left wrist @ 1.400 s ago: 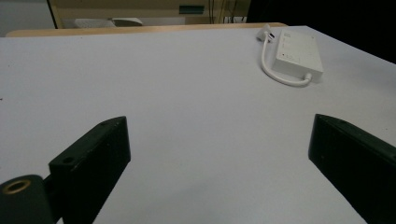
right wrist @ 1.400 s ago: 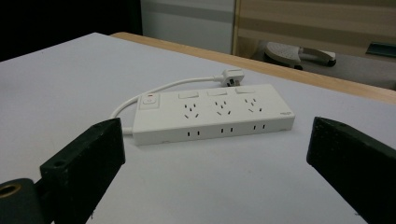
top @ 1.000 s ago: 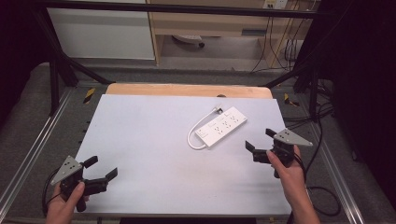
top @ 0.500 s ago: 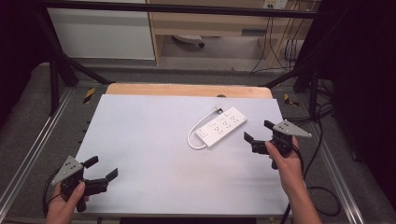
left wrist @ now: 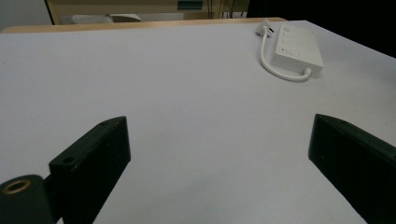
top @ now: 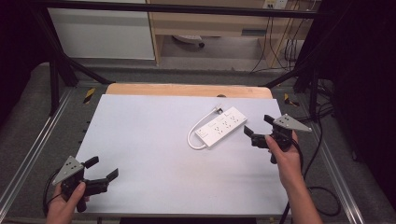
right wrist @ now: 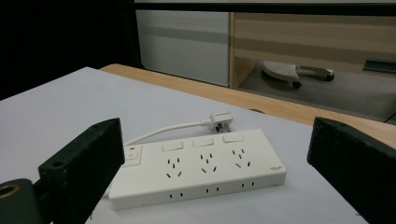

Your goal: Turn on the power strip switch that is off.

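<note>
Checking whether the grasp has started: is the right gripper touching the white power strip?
Apart. In the high view, bare table separates the right gripper from the power strip; in the right gripper view its open jaws frame the strip without contact.

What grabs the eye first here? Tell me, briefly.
A white power strip with its short cord looped beside it lies right of centre on the pale table. The right gripper hovers just off the strip's right end, jaws open toward it. The left gripper waits at the table's near left corner, jaws open too.
</note>
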The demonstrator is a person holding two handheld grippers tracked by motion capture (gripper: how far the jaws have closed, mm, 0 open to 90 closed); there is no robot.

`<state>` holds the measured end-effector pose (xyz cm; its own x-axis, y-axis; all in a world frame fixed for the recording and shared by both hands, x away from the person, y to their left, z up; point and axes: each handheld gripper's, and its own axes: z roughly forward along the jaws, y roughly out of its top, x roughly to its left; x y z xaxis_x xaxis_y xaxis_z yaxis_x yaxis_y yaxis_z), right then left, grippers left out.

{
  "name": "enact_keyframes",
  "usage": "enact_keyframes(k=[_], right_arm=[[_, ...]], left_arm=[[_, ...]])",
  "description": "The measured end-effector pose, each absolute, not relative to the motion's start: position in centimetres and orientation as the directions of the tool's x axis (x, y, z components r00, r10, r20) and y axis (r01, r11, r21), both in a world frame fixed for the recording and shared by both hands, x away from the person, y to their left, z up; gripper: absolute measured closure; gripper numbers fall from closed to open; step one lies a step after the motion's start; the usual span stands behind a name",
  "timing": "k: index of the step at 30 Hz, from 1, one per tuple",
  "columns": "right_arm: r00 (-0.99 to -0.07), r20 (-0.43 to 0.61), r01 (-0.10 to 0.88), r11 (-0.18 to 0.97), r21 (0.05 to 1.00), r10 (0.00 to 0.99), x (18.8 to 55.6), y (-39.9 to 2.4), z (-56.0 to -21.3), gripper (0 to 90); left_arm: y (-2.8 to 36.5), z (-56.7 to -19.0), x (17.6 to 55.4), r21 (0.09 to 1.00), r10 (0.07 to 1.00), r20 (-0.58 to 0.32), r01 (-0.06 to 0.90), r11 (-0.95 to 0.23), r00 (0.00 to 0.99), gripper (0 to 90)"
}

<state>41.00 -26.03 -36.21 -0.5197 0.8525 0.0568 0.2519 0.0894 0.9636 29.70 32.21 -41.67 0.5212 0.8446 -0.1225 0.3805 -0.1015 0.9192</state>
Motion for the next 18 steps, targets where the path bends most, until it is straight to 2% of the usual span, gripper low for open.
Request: enact_keyframes(k=[18], right_arm=[[-0.514,0.051,0.248,0.092,0.964,0.856,41.99,-25.86,-35.52,4.2]], left_arm=[[32.12,-41.74,29.74,0.917,0.843,-0.118,0.383,-0.11,0.526,5.7]])
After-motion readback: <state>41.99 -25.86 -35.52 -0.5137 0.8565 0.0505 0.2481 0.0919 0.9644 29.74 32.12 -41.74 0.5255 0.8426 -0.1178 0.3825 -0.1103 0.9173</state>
